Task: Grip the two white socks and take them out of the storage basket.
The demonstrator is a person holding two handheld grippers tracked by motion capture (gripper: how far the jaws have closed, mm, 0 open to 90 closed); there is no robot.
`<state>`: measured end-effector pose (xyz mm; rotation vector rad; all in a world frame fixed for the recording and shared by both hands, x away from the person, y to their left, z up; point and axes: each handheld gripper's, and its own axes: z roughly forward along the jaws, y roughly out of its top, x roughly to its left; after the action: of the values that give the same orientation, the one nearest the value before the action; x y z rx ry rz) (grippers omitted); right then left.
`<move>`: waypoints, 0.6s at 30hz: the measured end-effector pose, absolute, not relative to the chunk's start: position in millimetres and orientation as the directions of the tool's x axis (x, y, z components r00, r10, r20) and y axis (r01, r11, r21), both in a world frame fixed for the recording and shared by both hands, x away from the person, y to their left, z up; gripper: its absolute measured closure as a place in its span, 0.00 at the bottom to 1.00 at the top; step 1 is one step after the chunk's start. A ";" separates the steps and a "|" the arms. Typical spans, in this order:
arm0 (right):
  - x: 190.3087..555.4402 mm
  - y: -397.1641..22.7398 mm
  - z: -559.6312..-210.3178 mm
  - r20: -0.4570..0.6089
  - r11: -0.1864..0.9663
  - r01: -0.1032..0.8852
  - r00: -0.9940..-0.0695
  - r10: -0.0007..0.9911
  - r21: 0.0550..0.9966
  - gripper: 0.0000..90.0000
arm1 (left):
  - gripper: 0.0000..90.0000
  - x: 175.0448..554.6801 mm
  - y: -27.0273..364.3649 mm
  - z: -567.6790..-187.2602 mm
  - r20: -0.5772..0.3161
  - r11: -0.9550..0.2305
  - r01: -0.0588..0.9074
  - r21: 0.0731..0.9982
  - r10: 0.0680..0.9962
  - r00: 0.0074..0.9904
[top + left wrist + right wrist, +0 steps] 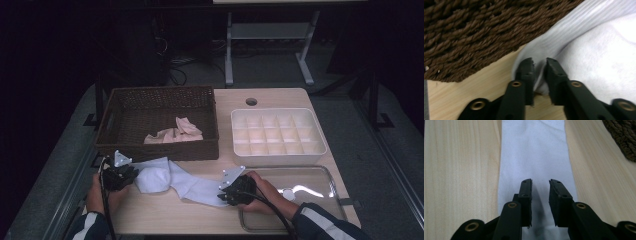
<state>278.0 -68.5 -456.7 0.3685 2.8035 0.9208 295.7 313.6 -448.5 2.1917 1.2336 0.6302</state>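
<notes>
A white sock (170, 180) lies stretched across the wooden table (165, 215) in front of the wicker basket (160, 150). My left gripper (133, 175) is at the sock's bunched left end. In the left gripper view its jaws (539, 62) stand slightly apart with a fold of the sock (599, 62) between them, and the pads do not squeeze it. My right gripper (223, 196) is at the sock's right end. In the right gripper view the gripper (540, 182) is open just above the flat sock (534, 150), holding nothing.
The brown basket (474, 30) holds a pink cloth (175, 132). A white compartment box (320, 150) stands at the back right, and a clear tray (334, 197) lies at the front right beside my right hand. The table has a round hole (251, 101) near its far edge.
</notes>
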 end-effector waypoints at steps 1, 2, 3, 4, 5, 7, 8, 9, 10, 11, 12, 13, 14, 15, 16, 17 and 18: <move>277.9 -68.6 -456.8 -0.078 0.778 0.184 -0.955 0.287 0.600 0.79 | 0.70 293.3 311.7 -445.2 0.120 -0.433 0.596 0.677 0.863 0.491; 278.2 -68.9 -456.7 -0.080 0.779 0.184 -0.955 0.287 0.599 0.79 | 0.65 290.4 308.5 -440.9 0.121 -0.441 0.574 0.690 0.852 0.509; 278.2 -68.9 -456.8 -0.080 0.779 0.183 -0.955 0.286 0.599 0.79 | 0.62 285.3 303.9 -434.3 0.115 -0.440 0.536 0.720 0.838 0.533; 278.0 -68.6 -456.7 -0.078 0.778 0.185 -0.955 0.287 0.600 0.79 | 0.56 282.0 300.8 -430.1 0.103 -0.436 0.511 0.741 0.826 0.554; 278.1 -68.6 -456.7 -0.079 0.778 0.184 -0.955 0.287 0.600 0.79 | 0.55 276.9 294.3 -423.8 0.092 -0.429 0.483 0.764 0.812 0.576; 278.8 -68.6 -456.9 -0.080 0.779 0.183 -0.955 0.285 0.600 0.79 | 0.49 270.2 284.2 -417.1 0.071 -0.425 0.437 0.792 0.776 0.627; 279.2 -68.6 -456.7 -0.082 0.781 0.181 -0.956 0.283 0.598 0.79 | 0.49 266.8 276.7 -414.8 0.061 -0.430 0.412 0.804 0.747 0.662; 279.2 -68.3 -456.8 -0.082 0.781 0.181 -0.955 0.284 0.598 0.79 | 0.49 264.2 266.4 -413.7 0.068 -0.455 0.386 0.802 0.713 0.698; 278.7 -67.8 -456.8 -0.081 0.779 0.183 -0.955 0.286 0.600 0.79 | 0.49 263.3 260.0 -414.1 0.071 -0.472 0.373 0.799 0.690 0.721; 278.6 -67.7 -456.8 -0.081 0.779 0.183 -0.955 0.286 0.599 0.79 | 0.49 262.7 249.2 -416.5 0.063 -0.488 0.356 0.797 0.654 0.754; 278.9 -67.8 -456.8 -0.080 0.779 0.182 -0.955 0.285 0.600 0.79 | 0.50 264.3 234.8 -421.9 0.067 -0.531 0.345 0.774 0.611 0.789; 278.9 -67.8 -456.8 -0.080 0.779 0.182 -0.955 0.285 0.600 0.79 | 0.53 264.3 234.8 -421.9 0.067 -0.531 0.345 0.774 0.611 0.789; 280.0 -68.5 -457.0 -0.083 0.781 0.176 -0.957 0.279 0.599 0.79 | 0.53 265.8 227.3 -426.0 0.075 -0.556 0.336 0.760 0.589 0.805; 280.3 -68.8 -457.1 -0.080 0.781 0.178 -0.957 0.280 0.599 0.80 | 0.55 267.8 220.9 -430.5 0.082 -0.576 0.332 0.747 0.575 0.814; 280.3 -69.1 -457.0 -0.077 0.781 0.181 -0.957 0.281 0.598 0.80 | 0.56 270.8 215.8 -435.6 0.077 -0.592 0.339 0.731 0.566 0.821; 280.4 -69.7 -456.9 -0.076 0.781 0.183 -0.956 0.282 0.598 0.80 | 0.58 274.2 212.3 -440.6 0.068 -0.603 0.347 0.718 0.558 0.827; 280.3 -69.9 -457.1 -0.070 0.777 0.187 -0.956 0.284 0.601 0.80 | 0.58 277.8 210.0 -445.2 0.060 -0.610 0.358 0.707 0.555 0.829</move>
<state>280.3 -69.9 -457.1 0.3749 2.8121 0.9259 277.8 210.0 -445.2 2.2875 0.6643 0.3557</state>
